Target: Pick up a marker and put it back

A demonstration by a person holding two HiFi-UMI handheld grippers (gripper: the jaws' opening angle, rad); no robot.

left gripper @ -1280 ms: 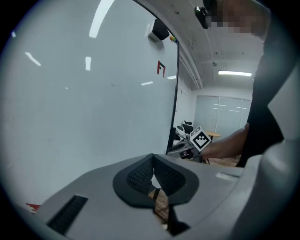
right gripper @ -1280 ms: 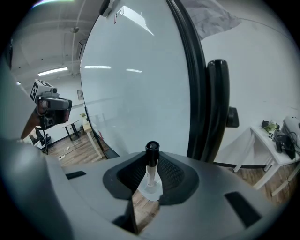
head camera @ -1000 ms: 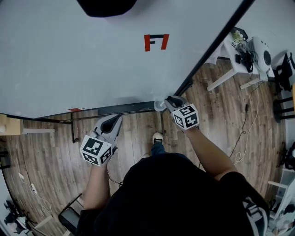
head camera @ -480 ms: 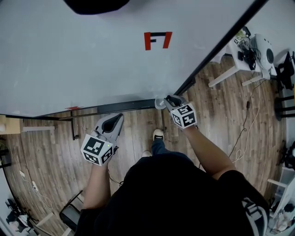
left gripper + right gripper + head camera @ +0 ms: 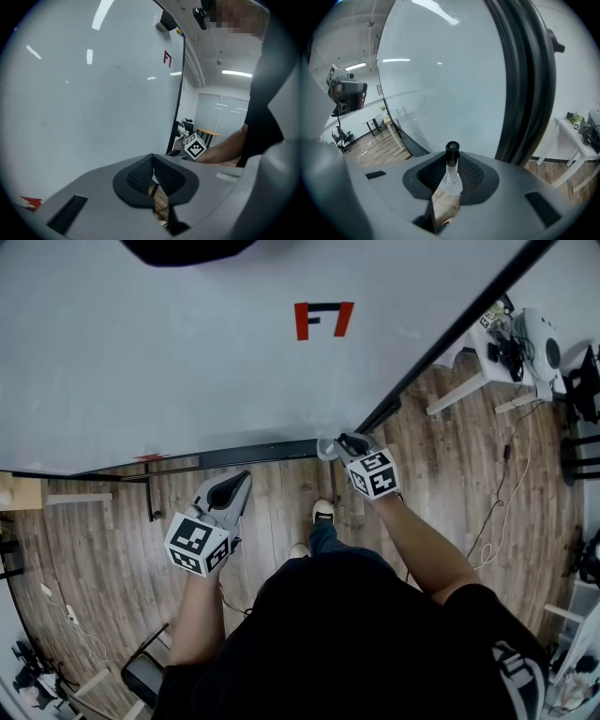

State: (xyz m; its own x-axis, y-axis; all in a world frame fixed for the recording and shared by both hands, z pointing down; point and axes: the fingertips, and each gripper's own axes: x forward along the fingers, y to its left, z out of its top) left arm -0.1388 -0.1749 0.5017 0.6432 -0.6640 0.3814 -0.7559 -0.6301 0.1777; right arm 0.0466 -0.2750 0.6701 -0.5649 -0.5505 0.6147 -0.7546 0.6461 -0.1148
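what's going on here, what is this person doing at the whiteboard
A person stands at a whiteboard with a gripper in each hand. The right gripper has its jaws closed on a marker, white-bodied with a black cap, near the board's lower right corner. The left gripper holds nothing; its jaws are together, below the board's bottom edge and over the wood floor.

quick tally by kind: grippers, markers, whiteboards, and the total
grippers: 2 (left gripper, right gripper)
markers: 1 (the marker clamped in the right gripper)
whiteboards: 1 (the whiteboard)
total: 4
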